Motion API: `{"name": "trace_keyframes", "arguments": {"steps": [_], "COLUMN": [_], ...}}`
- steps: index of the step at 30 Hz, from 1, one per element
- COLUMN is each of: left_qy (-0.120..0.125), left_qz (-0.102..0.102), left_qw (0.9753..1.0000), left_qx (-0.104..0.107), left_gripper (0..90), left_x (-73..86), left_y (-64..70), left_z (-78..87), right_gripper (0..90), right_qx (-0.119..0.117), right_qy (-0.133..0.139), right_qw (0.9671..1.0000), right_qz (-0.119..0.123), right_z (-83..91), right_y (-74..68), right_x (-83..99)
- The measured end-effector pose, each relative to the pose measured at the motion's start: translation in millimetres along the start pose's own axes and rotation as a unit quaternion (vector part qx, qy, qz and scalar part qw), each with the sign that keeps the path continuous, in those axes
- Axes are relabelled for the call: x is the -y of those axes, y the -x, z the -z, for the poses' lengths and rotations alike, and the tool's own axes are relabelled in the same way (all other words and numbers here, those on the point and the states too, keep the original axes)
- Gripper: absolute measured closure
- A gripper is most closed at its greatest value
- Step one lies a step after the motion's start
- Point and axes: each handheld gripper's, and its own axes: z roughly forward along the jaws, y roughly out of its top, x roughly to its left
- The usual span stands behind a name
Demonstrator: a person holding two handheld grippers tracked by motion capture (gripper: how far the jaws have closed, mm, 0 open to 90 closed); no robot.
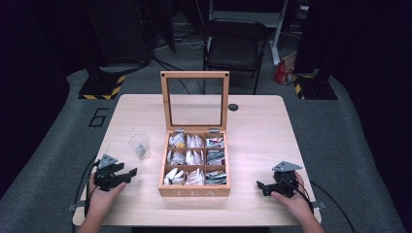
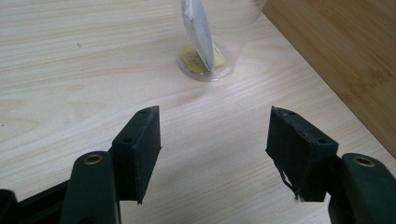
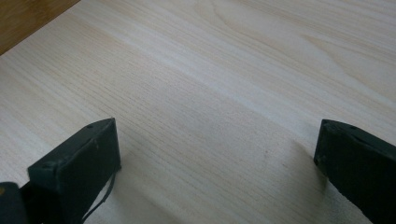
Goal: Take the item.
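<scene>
The cup (image 1: 139, 145) stands on the bench (image 1: 257, 126), at about nine o'clock from the tea box (image 1: 194, 167) and just beside it. A tea bag (image 2: 198, 30) leans upright inside it, with a yellow tag at the bottom. The box sits mid-bench with its glass lid (image 1: 195, 99) raised at twelve o'clock, its nine compartments full of sachets.

The left hand-held gripper (image 1: 116, 175) rests at seven o'clock from the cup, near it, released, jaws wide apart and empty, pointed at the cup's base. The right hand-held gripper (image 1: 267, 187) lies at four o'clock from the box, well apart from it, also released and holding nothing, over bare wood.

The cup looks light and thin-walled. If the left gripper pushes in low, it could likely slide or tip the cup against the box wall; a hard squeeze could buckle it and spill the bag. A reach over the box could knock the lid shut.
</scene>
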Motion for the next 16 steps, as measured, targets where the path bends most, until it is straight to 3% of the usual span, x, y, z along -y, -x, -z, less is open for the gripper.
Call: {"name": "trace_keyframes", "arguments": {"steps": [10,16], "left_qy": [-0.001,0.006], "left_qz": [-0.01,-0.002], "left_qw": [0.9999,1.0], "left_qx": [-0.003,0.002], "left_gripper": [34.8,34.2], "left_x": [-1.3,-3.4], "left_y": [-0.7,0.3], "left_z": [0.1,0.6], "right_gripper": [0.0,0.0], "right_qx": [0.0,0.0], "right_qy": [0.0,0.0], "right_qw": [1.0,1.0], "right_qz": [0.0,-0.001], "right_z": [0.0,-0.1], "right_y": [0.0,-0.1], "right_x": [0.0,0.0]}}
